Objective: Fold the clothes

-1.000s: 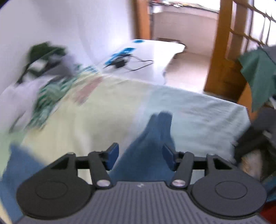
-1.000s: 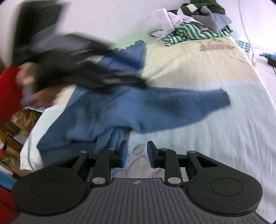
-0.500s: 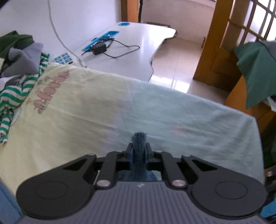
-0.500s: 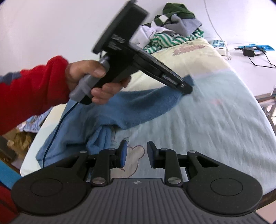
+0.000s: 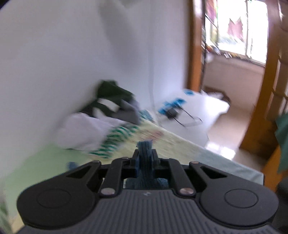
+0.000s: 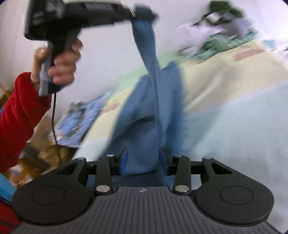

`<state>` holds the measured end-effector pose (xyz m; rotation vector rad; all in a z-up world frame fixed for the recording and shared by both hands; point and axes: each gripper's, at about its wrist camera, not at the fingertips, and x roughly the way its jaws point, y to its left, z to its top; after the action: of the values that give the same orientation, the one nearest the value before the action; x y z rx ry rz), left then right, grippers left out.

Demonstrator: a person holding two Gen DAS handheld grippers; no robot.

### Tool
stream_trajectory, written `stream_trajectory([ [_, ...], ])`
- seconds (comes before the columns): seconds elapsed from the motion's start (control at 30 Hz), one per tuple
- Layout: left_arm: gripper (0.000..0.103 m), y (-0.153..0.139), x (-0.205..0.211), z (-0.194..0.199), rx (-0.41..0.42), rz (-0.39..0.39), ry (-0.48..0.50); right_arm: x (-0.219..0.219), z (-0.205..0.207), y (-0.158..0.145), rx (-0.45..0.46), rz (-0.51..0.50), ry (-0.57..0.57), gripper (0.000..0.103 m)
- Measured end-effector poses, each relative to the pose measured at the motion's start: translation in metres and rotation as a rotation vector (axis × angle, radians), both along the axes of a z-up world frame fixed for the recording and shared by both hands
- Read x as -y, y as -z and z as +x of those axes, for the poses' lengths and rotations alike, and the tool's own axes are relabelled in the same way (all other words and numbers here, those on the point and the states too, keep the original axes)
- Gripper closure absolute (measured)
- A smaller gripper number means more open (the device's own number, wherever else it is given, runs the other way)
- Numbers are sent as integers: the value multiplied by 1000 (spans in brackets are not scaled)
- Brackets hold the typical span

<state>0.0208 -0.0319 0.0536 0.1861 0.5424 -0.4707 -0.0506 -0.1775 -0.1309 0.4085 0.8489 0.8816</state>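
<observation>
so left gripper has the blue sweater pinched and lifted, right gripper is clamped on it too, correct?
Not quite. The left gripper does pinch the blue sweater and hold it up, but the right gripper isn't clamped. The right wrist view shows its jaws opening, with the cloth hanging in the gap between them and the pads apart from it.

Left wrist view: sits just behind left gripper [image 5: 144,156], looks down-forward across bed [image 5: 180,144] toward clothes pile [image 5: 100,122] at wall, doorway beyond bed's far end.
Right wrist view: just behind right gripper [image 6: 143,160], low and close over bed [image 6: 234,117], facing same clothes pile [image 6: 225,27].
Shared: bed, clothes pile, blue garment [image 6: 153,108]; left gripper [image 6: 144,13] shows upper left of bed. Both views blurred.
</observation>
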Motion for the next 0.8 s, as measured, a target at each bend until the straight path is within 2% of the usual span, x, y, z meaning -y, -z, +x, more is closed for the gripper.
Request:
stream_trajectory([
  [0.1,95,-22,-35,-30,48,-25,-51,-46,-5,2,-20,32,-102,64],
  [0.2,95,-35,-61,-58,97,-35,-85,-85,-3,12,-50,39,-116,63],
  [0.27,95,-40,-80,-71,133,-43,-118,-109,0,24,-72,-3,-76,63],
  [0.33,95,-44,-101,-76,142,-65,-148,-129,-1,35,-82,-88,-40,62],
  [0.47,95,-45,-143,-73,142,-105,-221,-141,-11,48,-97,-197,8,63],
  [0.6,95,-44,-175,-66,138,-160,-258,-144,-30,41,-67,-242,6,63],
  [0.8,95,-38,-199,-49,126,-226,-246,-170,-52,37,70,-385,-32,61],
])
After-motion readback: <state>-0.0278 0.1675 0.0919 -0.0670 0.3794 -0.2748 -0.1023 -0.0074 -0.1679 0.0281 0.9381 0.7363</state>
